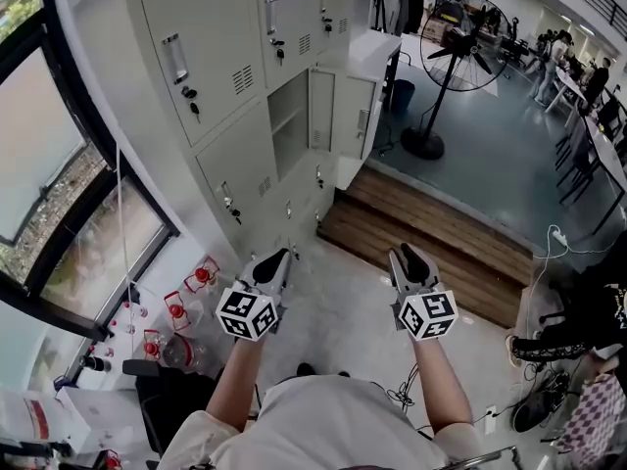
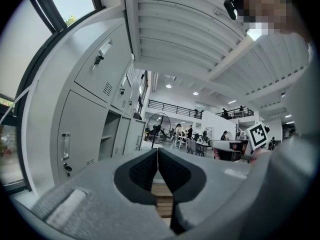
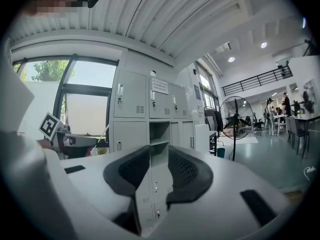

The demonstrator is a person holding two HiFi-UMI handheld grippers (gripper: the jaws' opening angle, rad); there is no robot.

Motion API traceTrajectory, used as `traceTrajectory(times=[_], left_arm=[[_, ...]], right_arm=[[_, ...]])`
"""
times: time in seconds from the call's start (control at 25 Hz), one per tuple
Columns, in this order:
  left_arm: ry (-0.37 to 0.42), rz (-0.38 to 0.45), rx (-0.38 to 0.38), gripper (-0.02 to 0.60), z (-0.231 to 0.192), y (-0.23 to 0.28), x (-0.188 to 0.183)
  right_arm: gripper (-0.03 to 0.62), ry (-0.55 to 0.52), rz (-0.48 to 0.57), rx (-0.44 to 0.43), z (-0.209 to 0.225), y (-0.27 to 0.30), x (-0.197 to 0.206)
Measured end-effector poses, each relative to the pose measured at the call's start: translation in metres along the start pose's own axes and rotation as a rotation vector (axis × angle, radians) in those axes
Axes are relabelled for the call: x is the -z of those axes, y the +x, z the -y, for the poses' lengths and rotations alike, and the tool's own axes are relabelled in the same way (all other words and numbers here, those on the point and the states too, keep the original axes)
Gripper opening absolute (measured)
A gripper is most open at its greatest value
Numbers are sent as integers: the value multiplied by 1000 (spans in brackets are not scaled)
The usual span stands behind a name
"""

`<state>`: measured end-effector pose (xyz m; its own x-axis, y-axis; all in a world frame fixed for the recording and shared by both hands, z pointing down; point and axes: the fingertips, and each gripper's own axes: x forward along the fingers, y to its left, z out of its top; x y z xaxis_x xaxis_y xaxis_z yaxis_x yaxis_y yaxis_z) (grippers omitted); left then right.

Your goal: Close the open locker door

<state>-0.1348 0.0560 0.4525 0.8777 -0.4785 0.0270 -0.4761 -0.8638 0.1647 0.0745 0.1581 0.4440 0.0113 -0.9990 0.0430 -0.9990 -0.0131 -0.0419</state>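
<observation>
Approach stage, seen from beside the operator. The grey locker bank fills the wall ahead. One middle compartment stands open, and its door is swung outward on the right side, well apart from both tools. It is not yet touched, so the closing is judged not begun. Both forearms reach forward side by side, tools level and aimed at the lockers. The right gripper has its jaws spread and empty, probably readied for the door. The left gripper has its jaws pressed together on nothing and appears idle.
</observation>
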Motion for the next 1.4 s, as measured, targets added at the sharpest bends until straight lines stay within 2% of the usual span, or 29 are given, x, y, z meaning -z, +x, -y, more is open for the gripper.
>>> traceTrajectory(times=[0.48,0.88,1.08,1.4], left_arm=[[-14,-18,28,15,-30,-2,11],[-27,-43,22,15,-56,-7,23],[-26,-48,6,15,-69,8,25],[-18,-65,-27,15,-89,58,27]], right_arm=[[101,2,-13,47,-8,18,12],[106,26,-31,34,-21,40,24],[106,25,-37,17,-15,62,29],[106,43,-41,-27,20,121,31]])
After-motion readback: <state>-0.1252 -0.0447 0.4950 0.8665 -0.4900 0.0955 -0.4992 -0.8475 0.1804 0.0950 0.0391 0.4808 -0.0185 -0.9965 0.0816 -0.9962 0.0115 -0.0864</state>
